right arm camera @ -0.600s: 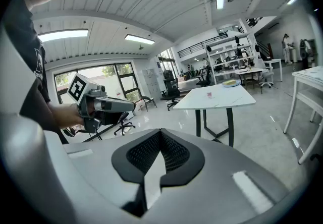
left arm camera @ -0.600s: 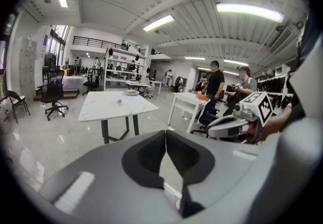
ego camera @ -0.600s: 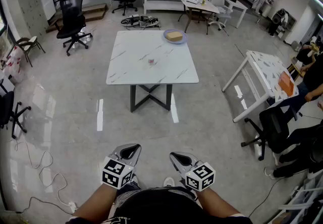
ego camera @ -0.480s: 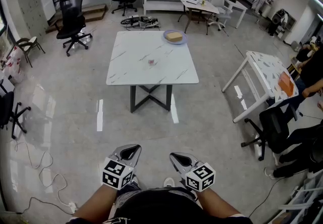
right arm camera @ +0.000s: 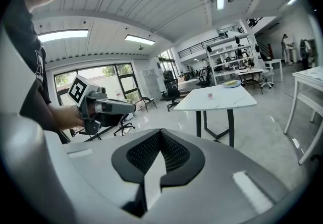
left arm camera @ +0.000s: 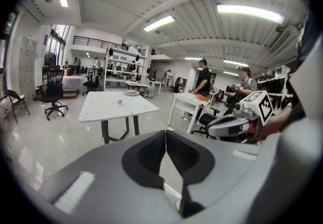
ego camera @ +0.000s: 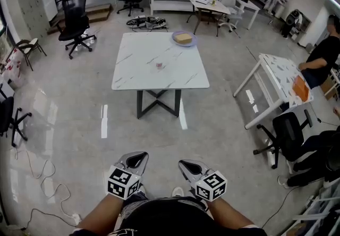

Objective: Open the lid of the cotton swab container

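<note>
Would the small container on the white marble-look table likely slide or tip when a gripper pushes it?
The small pinkish container looks tiny on the smooth white table, so it is probably light and apt to slide. It seems squat from here, so tipping looks less likely.

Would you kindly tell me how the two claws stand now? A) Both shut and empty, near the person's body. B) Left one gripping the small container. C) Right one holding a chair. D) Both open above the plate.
A: the left claw and right claw are shut on nothing, close to the person's body, while the small container stands apart from them on the white table ahead.
</note>
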`<move>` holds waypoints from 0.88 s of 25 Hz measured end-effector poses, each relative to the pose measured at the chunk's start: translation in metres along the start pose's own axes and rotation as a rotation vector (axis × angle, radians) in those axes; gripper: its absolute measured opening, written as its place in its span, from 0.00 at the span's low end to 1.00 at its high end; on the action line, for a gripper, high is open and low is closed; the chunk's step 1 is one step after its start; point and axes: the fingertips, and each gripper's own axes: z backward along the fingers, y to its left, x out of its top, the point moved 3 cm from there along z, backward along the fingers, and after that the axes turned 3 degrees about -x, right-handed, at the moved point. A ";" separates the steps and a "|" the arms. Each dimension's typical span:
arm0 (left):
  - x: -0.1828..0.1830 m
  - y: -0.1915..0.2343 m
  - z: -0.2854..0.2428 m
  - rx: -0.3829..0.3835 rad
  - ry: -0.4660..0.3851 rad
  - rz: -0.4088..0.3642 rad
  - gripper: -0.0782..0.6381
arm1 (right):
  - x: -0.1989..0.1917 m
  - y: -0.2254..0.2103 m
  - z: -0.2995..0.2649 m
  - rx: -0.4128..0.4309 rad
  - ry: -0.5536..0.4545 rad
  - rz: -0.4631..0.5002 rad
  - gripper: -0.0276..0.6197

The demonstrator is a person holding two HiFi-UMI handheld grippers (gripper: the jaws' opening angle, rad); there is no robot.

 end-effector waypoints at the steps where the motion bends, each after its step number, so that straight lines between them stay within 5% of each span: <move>1: 0.001 0.000 0.001 -0.001 0.000 0.001 0.19 | 0.002 0.001 -0.001 -0.001 -0.003 0.001 0.04; 22: 0.002 0.053 0.025 -0.001 -0.014 -0.010 0.19 | 0.013 0.030 -0.049 -0.020 -0.006 0.025 0.04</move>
